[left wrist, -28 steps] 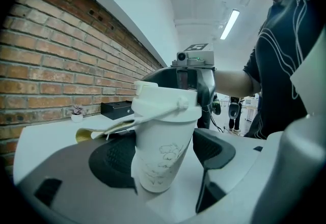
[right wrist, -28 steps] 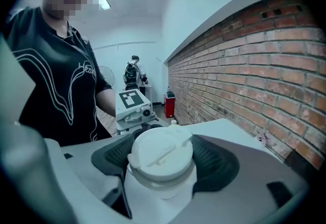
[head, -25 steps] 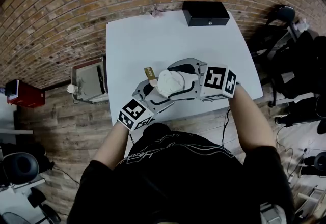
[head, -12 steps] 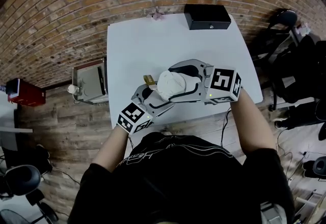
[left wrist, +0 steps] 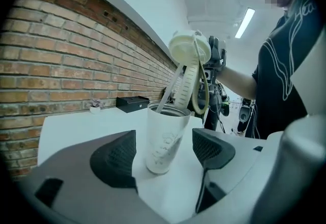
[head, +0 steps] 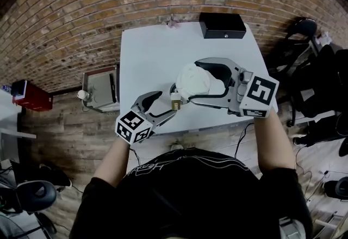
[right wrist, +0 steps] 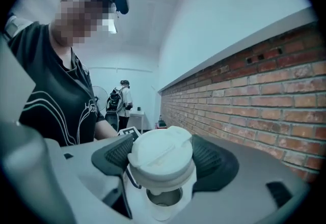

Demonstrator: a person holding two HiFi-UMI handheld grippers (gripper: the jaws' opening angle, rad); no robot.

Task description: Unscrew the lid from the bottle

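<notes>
Lid [head: 194,79] is now held lifted off the bottle [head: 175,103], clamped in the right gripper [head: 193,81]; a second ago it was seated. The bottle is left uncapped near the table's [head: 152,53] front edge, between the left gripper's [head: 166,103] parted jaws. Unscrewing is judged done.

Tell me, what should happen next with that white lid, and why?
Probably raise the lid straight up a little more. The right tool grips it above the bottle, but its straw reaches into the bottle's open mouth. The bottle stands on the table between the left tool's open jaws, ungripped, so a sideways pull might tip it.
</notes>
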